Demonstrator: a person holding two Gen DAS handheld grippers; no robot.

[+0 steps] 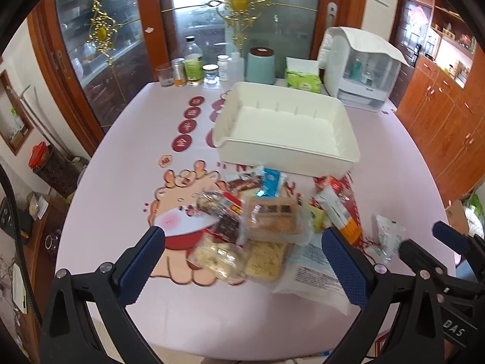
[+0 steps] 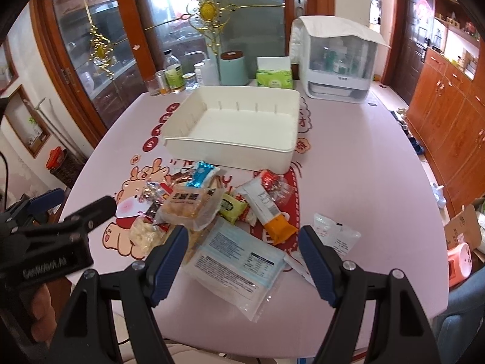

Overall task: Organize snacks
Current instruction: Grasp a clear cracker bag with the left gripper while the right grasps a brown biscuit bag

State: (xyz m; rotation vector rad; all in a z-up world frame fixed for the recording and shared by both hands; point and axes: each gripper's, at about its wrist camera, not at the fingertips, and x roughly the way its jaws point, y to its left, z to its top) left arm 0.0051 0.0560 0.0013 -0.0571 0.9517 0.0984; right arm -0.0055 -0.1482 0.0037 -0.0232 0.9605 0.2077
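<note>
Snacks (image 1: 266, 224) sat heaped on the pink desk (image 1: 121, 182) in the left wrist view, just in front of the white bin (image 1: 285, 127), which stood empty behind them. The left hand-held gripper (image 1: 242, 261) hung low over the near edge of the heap, its blue-padded fingers spread wide and gripping nothing. A cookie pack (image 1: 272, 218) lay on top of the pile, a large clear packet (image 1: 312, 273) at the near side, and a small clear pouch (image 1: 388, 236) apart to the right. Along the far edge of the desk stood bottles and jars (image 1: 194, 66), a teal canister (image 1: 260, 65), a green tissue box (image 1: 303, 79) and a white dispenser (image 1: 363, 69).

Over to the right wrist view: the right hand-held gripper (image 2: 242, 261) was also wide open and empty, poised above the large clear packet (image 2: 239, 267). The white bin (image 2: 233, 124) sat beyond the snacks (image 2: 212, 209), still with nothing inside. An orange-tipped bar (image 2: 269, 212) lay at the right of the pile, the small clear pouch (image 2: 336, 233) just beside the right finger. The left hand-held gripper (image 2: 75, 221) showed at the left edge.
</note>
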